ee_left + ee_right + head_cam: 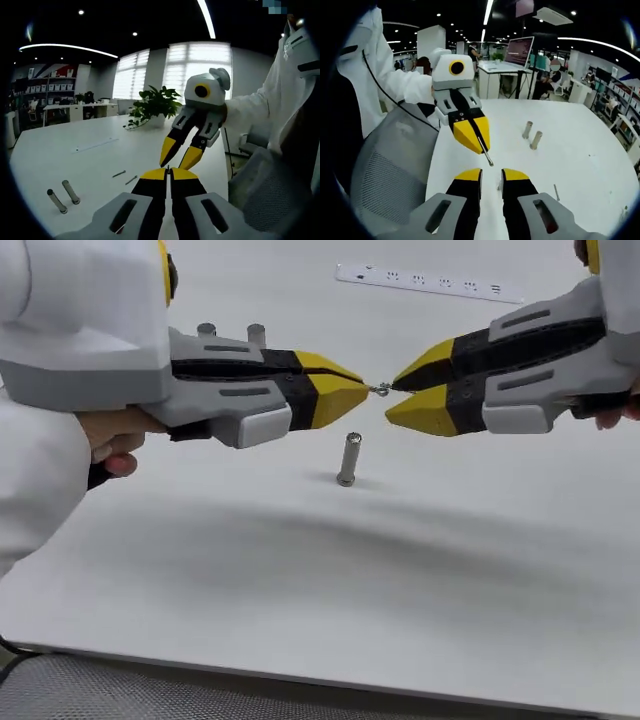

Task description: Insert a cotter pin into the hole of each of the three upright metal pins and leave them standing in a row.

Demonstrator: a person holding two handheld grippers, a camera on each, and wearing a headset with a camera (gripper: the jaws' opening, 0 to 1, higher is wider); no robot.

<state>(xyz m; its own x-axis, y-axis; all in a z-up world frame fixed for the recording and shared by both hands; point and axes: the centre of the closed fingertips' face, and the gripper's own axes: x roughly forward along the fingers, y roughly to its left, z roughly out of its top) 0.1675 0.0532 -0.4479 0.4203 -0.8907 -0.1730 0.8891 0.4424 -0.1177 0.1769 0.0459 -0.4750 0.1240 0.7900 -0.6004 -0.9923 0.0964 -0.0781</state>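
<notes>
The left gripper (366, 390) is clamped on a cotter pin (380, 390), whose free end projects from the jaw tips toward the right gripper (392, 402). The right gripper's jaws stand apart, their tips just beside that free end; whether they touch it cannot be told. One upright metal pin (349, 458) stands on the white table (300, 570) below the gap between the two grippers. Two further metal pins (256, 333) stand beyond the left gripper's body. Two loose cotter pins (119, 174) lie on the table, left of the left gripper's jaws.
</notes>
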